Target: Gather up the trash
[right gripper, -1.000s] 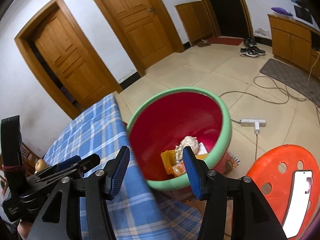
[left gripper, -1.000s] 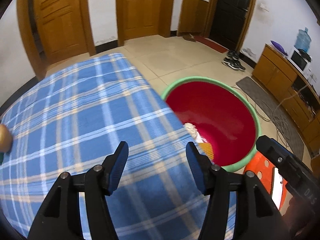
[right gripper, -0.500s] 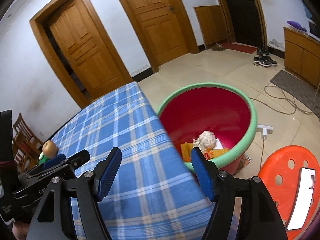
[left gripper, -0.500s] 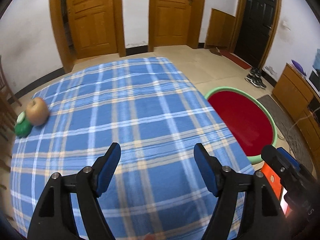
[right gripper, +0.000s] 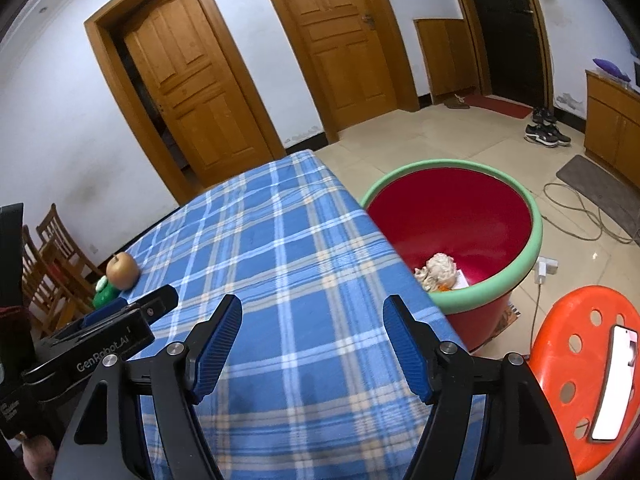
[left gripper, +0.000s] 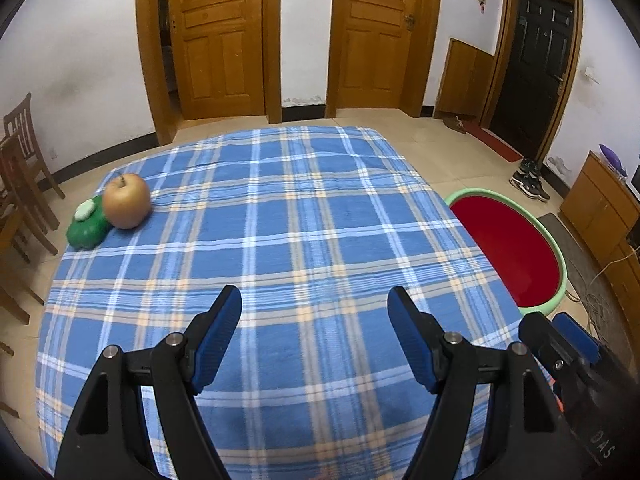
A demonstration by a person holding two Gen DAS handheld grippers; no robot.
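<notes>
On the checked surface (left gripper: 304, 216) an apple (left gripper: 127, 200) touches a green toy (left gripper: 87, 226) far left of the red tub (right gripper: 472, 224), whose crumpled trash (right gripper: 438, 270) only the right view shows, while left gripper (left gripper: 314, 330) and right gripper (right gripper: 312, 334) fingers stand apart, empty.

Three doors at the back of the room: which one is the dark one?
The black door in the far right corner, by the shoes. The other two doors on the back wall are orange-brown wood.
</notes>
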